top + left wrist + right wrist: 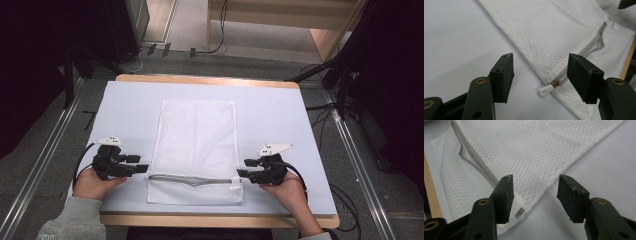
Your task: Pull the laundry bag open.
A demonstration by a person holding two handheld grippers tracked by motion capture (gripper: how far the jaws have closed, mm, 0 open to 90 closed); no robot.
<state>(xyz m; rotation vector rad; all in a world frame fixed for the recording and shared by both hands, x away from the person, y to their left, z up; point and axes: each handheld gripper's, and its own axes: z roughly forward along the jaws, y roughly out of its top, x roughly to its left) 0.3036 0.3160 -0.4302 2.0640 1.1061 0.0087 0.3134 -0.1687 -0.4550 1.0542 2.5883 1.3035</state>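
A white mesh laundry bag (196, 145) lies flat in the middle of the pale table mat (125, 110). Its grey zipper (192, 179) runs across the bag near the front edge and is partly open. My left gripper (140, 163) rests at the bag's left edge, open. In the left gripper view, the zipper's white pull tab (546, 90) lies on the mat between the open jaws of the left gripper (540, 66), untouched. My right gripper (244, 168) sits open at the bag's right edge. In the right gripper view, the bag's corner with a small label (519, 212) lies under the right gripper (535, 186).
The wooden table edge (215, 220) runs close in front of the bag. Bare mat extends left, right and behind the bag. Floor rails (40, 165), cables (345, 200) and dark stands surround the table.
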